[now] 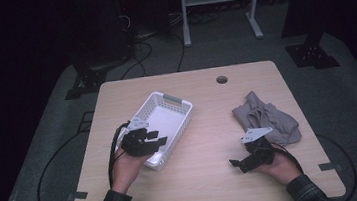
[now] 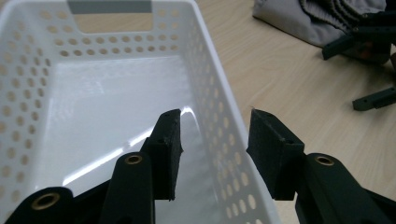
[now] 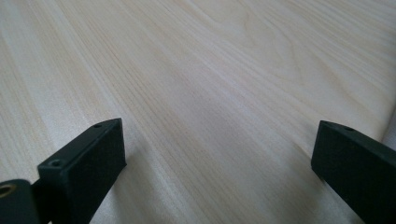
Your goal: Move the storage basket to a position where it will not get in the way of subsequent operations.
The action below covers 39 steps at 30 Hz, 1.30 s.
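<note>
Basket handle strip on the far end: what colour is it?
Grey, set against the white perforated basket; the handle strip shows best in the left gripper view.

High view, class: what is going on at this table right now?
A person holds tongs in each hand. The left tongs are open astride the side wall of the empty white basket, one jaw inside and one outside, not yet pressing. The right tongs rest open over bare wooden table, near a crumpled grey cloth.

Wood table (image 1: 204, 128) w/ white basket (image 1: 180, 111), grey cloth (image 1: 269, 118).
</note>
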### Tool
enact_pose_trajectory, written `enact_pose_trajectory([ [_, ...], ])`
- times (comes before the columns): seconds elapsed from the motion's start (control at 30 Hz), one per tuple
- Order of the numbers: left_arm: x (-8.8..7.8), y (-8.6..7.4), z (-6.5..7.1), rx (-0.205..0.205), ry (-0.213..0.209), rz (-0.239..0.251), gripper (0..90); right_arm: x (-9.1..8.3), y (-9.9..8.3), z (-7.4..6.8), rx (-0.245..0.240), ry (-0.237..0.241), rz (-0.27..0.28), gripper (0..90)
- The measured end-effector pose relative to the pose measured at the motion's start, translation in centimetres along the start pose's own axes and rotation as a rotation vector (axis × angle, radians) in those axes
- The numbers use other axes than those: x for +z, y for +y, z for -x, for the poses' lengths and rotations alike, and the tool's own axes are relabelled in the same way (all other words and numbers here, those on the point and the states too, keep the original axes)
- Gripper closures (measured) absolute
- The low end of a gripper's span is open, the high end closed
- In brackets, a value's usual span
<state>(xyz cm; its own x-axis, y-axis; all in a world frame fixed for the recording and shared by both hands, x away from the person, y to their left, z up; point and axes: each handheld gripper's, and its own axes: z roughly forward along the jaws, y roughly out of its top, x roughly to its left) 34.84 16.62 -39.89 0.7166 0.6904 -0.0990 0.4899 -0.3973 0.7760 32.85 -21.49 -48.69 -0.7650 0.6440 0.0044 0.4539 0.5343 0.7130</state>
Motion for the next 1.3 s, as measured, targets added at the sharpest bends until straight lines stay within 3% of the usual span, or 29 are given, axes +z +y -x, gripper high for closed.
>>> enact_pose_trajectory([
  [0.37,1.8,-0.8,1.4,0.018,-0.016,-0.075,55.6,0.0,0.0,0.0,0.0,0.0,0.0,2.3],
  [0.67,2.5,-1.1,1.8,0.043,0.015,-0.134,68.5,0.0,0.0,0.0,0.0,0.0,0.0,2.3],
  [0.9,2.5,-1.0,1.9,0.048,0.004,-0.149,73.4,0.0,0.0,0.0,0.0,0.0,0.0,2.3],
  [1.13,2.0,-1.0,1.3,0.053,0.04,-0.151,80.7,0.0,0.0,0.0,0.0,0.0,0.0,2.3],
  [1.3,1.6,-0.7,1.4,0.086,0.074,-0.127,83.0,0.0,0.0,0.0,0.001,0.0,0.0,2.3],
])
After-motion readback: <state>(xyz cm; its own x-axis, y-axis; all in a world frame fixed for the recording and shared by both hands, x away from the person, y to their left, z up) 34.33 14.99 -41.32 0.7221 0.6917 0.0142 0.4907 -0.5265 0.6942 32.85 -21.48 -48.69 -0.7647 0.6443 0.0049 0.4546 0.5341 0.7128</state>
